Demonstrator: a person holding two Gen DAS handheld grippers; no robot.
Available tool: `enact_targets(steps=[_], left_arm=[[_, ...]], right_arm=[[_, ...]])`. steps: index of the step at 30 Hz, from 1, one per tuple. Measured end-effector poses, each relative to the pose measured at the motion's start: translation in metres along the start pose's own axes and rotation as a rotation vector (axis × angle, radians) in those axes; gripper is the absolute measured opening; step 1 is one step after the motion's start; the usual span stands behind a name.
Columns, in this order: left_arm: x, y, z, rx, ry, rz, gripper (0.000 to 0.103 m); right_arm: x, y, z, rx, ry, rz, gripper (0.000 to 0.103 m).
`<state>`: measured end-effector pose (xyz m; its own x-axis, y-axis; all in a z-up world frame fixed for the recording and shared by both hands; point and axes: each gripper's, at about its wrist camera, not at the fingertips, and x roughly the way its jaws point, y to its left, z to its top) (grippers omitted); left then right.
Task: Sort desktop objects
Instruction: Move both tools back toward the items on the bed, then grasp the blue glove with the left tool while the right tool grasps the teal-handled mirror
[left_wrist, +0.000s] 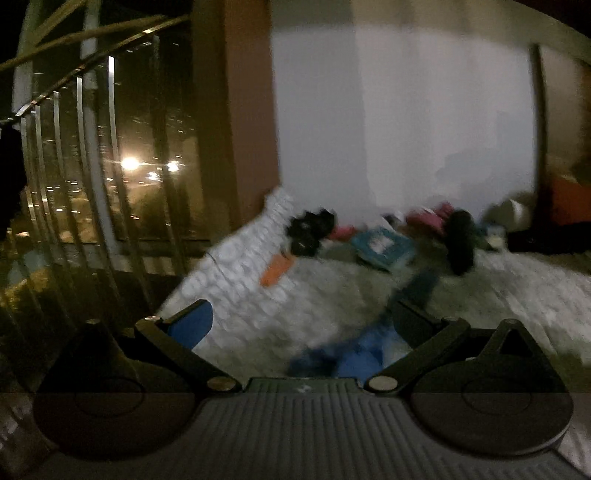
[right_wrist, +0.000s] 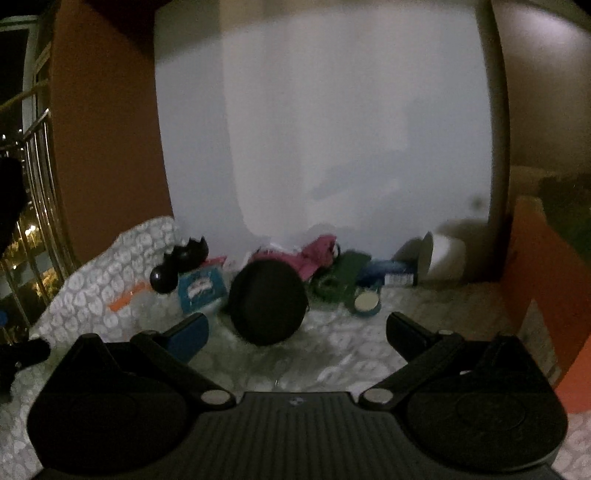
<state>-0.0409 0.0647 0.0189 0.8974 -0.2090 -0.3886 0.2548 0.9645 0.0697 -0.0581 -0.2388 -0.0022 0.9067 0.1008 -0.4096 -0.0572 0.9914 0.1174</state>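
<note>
We observed the left gripper (left_wrist: 299, 325) with its jaws spread wide above a white patterned tablecloth (left_wrist: 240, 280); a blurred blue shape lay between them, too smeared to identify. The right gripper (right_wrist: 297, 332) was likewise fully open and held nothing. Just ahead of it lay a round black zippered case (right_wrist: 267, 302). Behind that case, along the pale wall, sat the clutter — a teal rectangular box (right_wrist: 201, 288), a pink crumpled item (right_wrist: 314, 254), a tipped white ceramic cup (right_wrist: 441, 260) — and a small orange strip (right_wrist: 123, 300) lay apart at left.

Left hand-held gripper (left_wrist: 301, 319) and right hand-held gripper (right_wrist: 297, 330) both spread wide, empty.
</note>
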Motion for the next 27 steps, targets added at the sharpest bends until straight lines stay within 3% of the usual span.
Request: enact_targets(steps=[5, 11, 19, 21, 23, 27], left_arm=[[0.001, -0.024, -0.002, 0.078, -0.008, -0.080, 0.103], [0.023, -0.039, 0.014, 0.088, -0.010, -0.134, 0.103], [0.058, -0.050, 0.010, 0.091, 0.054, -0.192, 0.103], [0.064, -0.050, 0.005, 0.086, 0.075, -0.201, 0.099], [0.070, -0.050, 0.003, 0.086, 0.122, -0.217, 0.084], [0.077, -0.045, 0.003, 0.051, 0.177, -0.240, 0.081]], right_arm=[[0.009, -0.001, -0.011, 0.008, 0.037, -0.013, 0.103], [0.017, -0.010, -0.018, 0.020, 0.059, -0.032, 0.103], [0.028, -0.022, -0.015, 0.019, 0.076, -0.059, 0.103], [0.032, -0.023, -0.011, 0.000, 0.060, -0.075, 0.103], [0.041, -0.026, -0.006, -0.030, 0.046, -0.100, 0.103], [0.064, -0.035, 0.000, -0.088, 0.043, -0.123, 0.103]])
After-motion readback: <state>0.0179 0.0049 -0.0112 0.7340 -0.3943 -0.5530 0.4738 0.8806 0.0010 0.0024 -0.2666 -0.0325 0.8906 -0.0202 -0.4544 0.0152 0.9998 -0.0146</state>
